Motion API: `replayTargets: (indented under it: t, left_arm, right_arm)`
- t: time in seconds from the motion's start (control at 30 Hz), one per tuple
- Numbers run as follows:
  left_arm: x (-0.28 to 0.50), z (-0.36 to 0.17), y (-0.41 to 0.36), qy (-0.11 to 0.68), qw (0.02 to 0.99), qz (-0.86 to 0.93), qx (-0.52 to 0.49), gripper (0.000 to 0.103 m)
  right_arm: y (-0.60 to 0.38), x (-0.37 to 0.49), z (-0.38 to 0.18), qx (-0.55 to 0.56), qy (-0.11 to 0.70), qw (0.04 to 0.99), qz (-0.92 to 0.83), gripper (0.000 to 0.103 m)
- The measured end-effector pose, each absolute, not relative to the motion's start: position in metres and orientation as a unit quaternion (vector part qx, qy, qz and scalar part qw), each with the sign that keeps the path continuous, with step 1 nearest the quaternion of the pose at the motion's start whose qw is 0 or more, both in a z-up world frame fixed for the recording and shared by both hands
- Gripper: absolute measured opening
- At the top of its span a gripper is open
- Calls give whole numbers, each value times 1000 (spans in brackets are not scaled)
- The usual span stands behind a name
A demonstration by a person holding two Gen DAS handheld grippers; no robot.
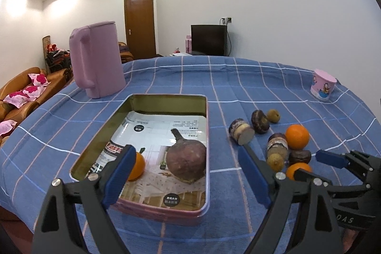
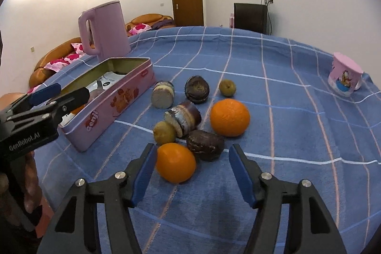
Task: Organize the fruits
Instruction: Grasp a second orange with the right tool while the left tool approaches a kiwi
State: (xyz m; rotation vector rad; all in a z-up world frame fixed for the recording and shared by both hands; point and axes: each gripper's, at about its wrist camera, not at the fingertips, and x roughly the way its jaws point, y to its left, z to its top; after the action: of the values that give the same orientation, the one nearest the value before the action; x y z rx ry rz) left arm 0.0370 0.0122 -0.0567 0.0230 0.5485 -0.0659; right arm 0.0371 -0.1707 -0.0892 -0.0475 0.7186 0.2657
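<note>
Hovering wide open, right gripper (image 2: pixel 190 173) brackets near orange (image 2: pixel 175 162) w/o gripping. Left gripper (image 1: pixel 185 173), also spread, holds nothing over pink tin (image 1: pixel 142 202); inside: another orange (image 1: pixel 137 166) + brown taro (image 1: pixel 186 163).

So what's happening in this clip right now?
A person with a handheld gripper in each hand is sorting fruit into an open pink tin on a blue checked tablecloth. The tin already holds one orange and a large brown root-like item. The left gripper hangs open over the tin, empty. The right gripper is open at the loose pile, its fingers either side of the nearest orange, not yet closed.
</note>
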Motion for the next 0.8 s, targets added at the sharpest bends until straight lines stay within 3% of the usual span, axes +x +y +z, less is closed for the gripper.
replayTargets:
  t: [0.57, 0.8]
  left_arm:
    - [33, -55, 7, 270, 962, -37, 18, 90]
    - [34, -56, 3, 274, 961, -40, 21, 90]
  right_arm:
    - [-157, 35, -95, -21, 370, 916, 155, 55]
    - [-152, 34, -100, -29, 375, 911, 170, 39]
